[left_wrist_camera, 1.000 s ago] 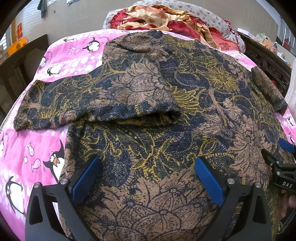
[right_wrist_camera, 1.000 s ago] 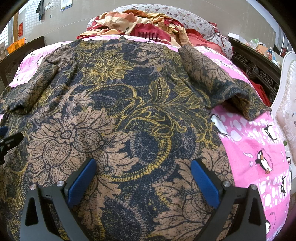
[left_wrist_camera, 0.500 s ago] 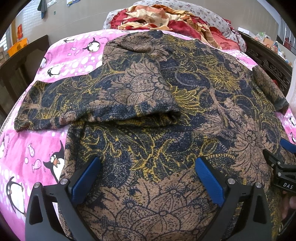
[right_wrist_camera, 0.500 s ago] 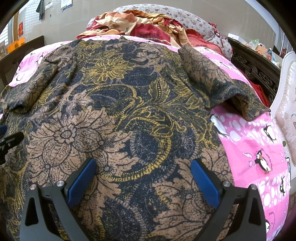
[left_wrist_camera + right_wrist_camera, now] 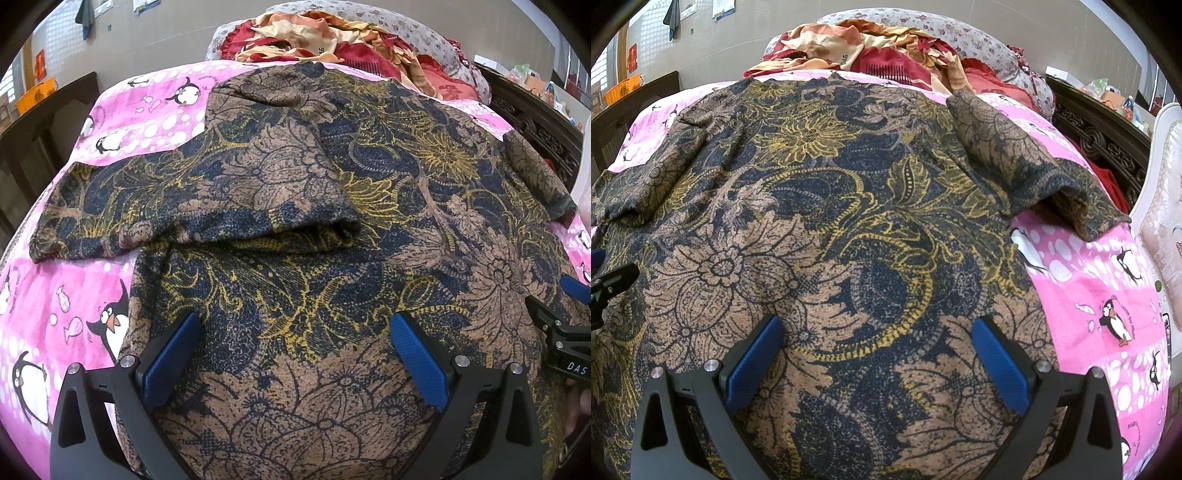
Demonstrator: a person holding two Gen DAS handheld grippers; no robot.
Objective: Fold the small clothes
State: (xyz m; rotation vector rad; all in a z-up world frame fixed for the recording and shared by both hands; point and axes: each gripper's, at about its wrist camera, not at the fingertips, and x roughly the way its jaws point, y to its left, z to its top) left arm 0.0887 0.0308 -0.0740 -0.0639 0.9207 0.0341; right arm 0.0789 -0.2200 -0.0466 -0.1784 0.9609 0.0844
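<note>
Dark navy, tan and gold floral knit top [image 5: 369,229] lies flat on the pink penguin-print bed sheet [image 5: 48,306]; left hand-held gripper [image 5: 295,350] and right hand-held gripper [image 5: 875,350] spread wide, empty, over the near hem, likely for a lift-fold.

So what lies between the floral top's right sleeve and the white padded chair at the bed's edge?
Only the pink penguin bedsheet; nothing else lies between the floral top right sleeve and the chair, as the right wrist view shows.
</note>
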